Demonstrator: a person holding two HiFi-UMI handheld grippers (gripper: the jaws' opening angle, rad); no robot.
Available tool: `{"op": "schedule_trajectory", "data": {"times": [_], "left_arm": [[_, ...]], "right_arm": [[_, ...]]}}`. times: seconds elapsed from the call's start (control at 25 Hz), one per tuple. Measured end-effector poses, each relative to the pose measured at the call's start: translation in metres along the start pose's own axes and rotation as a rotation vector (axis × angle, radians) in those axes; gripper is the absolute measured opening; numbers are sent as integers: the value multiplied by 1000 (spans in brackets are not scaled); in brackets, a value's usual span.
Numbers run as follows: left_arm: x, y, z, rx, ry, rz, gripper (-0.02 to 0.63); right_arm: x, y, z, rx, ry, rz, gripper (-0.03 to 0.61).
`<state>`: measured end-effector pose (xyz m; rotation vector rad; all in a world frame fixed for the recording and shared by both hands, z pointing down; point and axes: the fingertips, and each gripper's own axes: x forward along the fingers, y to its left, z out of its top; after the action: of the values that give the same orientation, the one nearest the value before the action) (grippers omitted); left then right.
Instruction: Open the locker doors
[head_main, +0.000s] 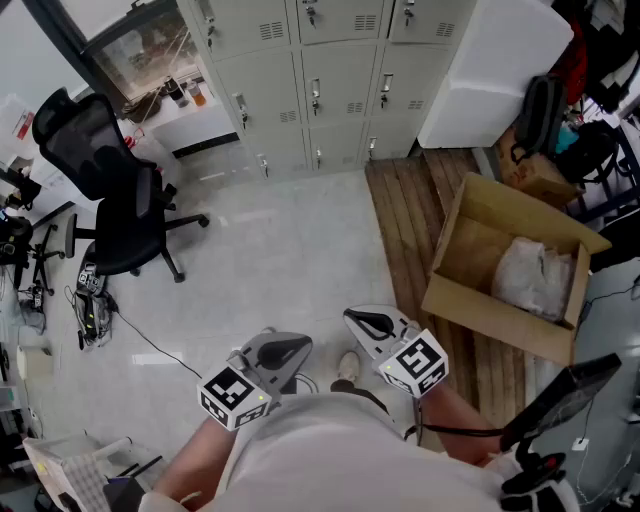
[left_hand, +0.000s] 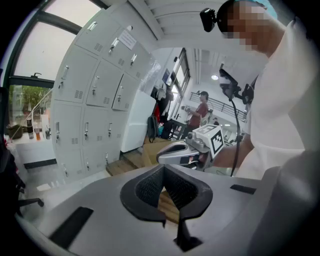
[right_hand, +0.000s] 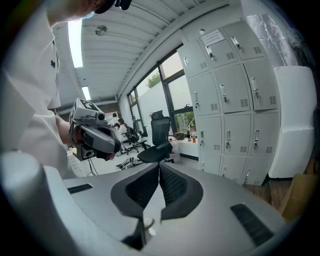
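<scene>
Pale grey metal lockers (head_main: 330, 60) stand shut at top centre, well apart from the grey left gripper (head_main: 283, 347) and right gripper (head_main: 368, 322) at lower centre, both closed on nothing. Best to step closer, then part one's jaws for a latch (head_main: 315, 97)

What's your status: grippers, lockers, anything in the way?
Left gripper and right gripper shut, empty, held close in. Lockers ahead, beyond reach, visible doors closed. Office chair left, cardboard box right, neither directly ahead.
</scene>
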<state>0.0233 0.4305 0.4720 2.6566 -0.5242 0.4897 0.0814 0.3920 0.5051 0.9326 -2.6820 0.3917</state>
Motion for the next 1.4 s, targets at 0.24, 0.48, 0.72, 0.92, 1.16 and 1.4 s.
{"op": "schedule_trajectory", "data": {"times": [0.24,0.48,0.72,0.92,1.16,1.4], "left_arm": [[-39,-11,-8,16,-66,-6,11],[-150,24,-35,5,-149,-16,11],[-275,87,-60,-7,-153,21,11],[-318,132,-72,-9,-174,27,11],[-303,194,-42,-20,-222,75,11],[-270,270,7,-4,-182,129,12]], "right_arm": [[11,51,0,-32,2,-6,18],[87,127,19,-53,38,-41,18],[186,208,55,-49,49,-58,18],[233,228,80,-71,25,-108,20],[271,179,107,-101,11,-145,21],[333,89,150,-94,-36,-123,23]]}}
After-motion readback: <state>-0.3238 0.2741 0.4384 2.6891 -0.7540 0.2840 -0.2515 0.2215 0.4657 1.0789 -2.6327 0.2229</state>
